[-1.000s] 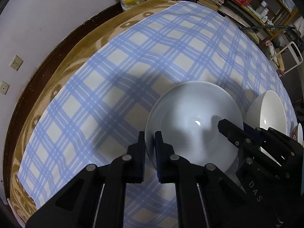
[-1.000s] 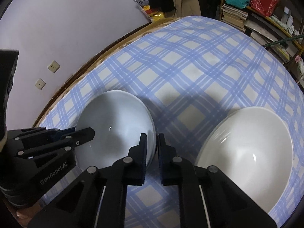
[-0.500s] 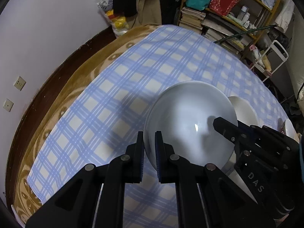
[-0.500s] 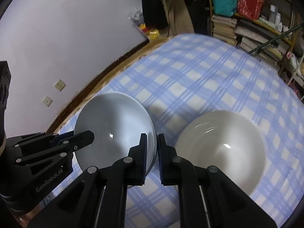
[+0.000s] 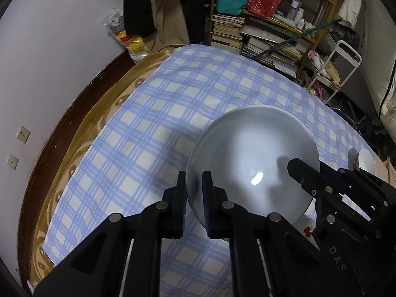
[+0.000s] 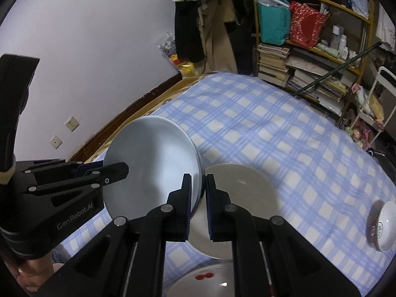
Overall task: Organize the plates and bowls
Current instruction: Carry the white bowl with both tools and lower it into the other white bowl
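A pale grey-blue deep plate (image 5: 252,158) hangs tilted above the checked tablecloth (image 5: 160,128), held by two opposite rims. My left gripper (image 5: 194,176) is shut on its left rim. My right gripper (image 6: 198,177) is shut on the right rim of the same plate (image 6: 151,158). Each view shows the other gripper at the far rim: the right gripper (image 5: 300,172) and the left gripper (image 6: 118,170). A white plate (image 6: 240,193) lies on the cloth just below and to the right of the held one.
A small bowl with a red pattern (image 6: 382,225) stands at the right edge of the table. A white plate with red marks (image 6: 205,281) lies nearest me. Book-filled shelves (image 6: 309,57) stand beyond the far edge; a wall runs along the left.
Both grippers have risen together with the grey-blue plate, which now hangs well above the cloth. The table looks farther away, and the white plate now sits partly under the held one.
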`<state>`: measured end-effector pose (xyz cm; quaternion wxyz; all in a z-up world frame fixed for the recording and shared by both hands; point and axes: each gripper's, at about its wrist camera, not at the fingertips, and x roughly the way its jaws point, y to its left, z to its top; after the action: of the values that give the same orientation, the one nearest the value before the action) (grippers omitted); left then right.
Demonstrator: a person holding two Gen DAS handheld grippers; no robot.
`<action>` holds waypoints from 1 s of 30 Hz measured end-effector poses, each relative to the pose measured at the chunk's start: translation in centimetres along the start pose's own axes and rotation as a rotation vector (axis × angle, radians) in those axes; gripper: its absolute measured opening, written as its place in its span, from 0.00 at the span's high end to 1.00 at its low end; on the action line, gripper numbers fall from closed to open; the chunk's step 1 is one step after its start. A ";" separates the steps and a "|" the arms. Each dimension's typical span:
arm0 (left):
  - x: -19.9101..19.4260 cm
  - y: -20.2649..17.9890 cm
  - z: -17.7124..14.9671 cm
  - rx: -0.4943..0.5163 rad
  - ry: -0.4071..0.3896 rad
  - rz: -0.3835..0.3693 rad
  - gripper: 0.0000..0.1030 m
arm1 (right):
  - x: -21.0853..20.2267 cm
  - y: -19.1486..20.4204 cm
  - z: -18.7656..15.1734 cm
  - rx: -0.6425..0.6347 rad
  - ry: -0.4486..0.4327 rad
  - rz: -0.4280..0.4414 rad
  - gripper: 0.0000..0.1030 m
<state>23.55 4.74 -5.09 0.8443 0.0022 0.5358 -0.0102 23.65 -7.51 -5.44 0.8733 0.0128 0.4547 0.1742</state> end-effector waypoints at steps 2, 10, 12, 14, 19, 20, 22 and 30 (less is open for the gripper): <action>0.2 -0.6 0.1 -0.010 0.006 -0.012 0.90 | -0.5 -0.9 -0.1 0.016 -0.010 0.002 0.88; 2.1 -2.7 -1.0 -0.009 0.019 -0.078 0.90 | -1.2 -3.5 -1.4 0.049 -0.029 -0.025 0.88; 2.2 -3.4 -1.0 0.012 0.013 -0.072 0.90 | -0.9 -4.0 -1.7 0.056 -0.018 -0.034 0.88; 2.3 -3.8 -1.1 0.027 0.005 -0.070 0.89 | -0.6 -4.7 -2.0 0.077 -0.008 -0.030 0.88; 2.9 -4.6 -1.0 0.054 0.009 -0.071 0.88 | 0.3 -5.7 -2.5 0.103 0.015 -0.029 0.88; 3.1 -4.6 -1.0 0.057 0.016 -0.067 0.88 | 0.5 -5.8 -2.5 0.103 0.019 -0.031 0.88; 3.6 -4.7 -1.1 0.064 0.025 -0.059 0.88 | 0.8 -5.9 -2.6 0.101 0.028 -0.030 0.88; 5.0 -4.6 -1.1 0.059 0.056 -0.048 0.88 | 2.3 -6.2 -2.9 0.110 0.057 -0.022 0.88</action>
<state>24.58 0.12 -10.10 0.8279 0.0147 0.5587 -0.0463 24.34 -12.97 -10.02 0.8599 0.0508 0.4883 0.1397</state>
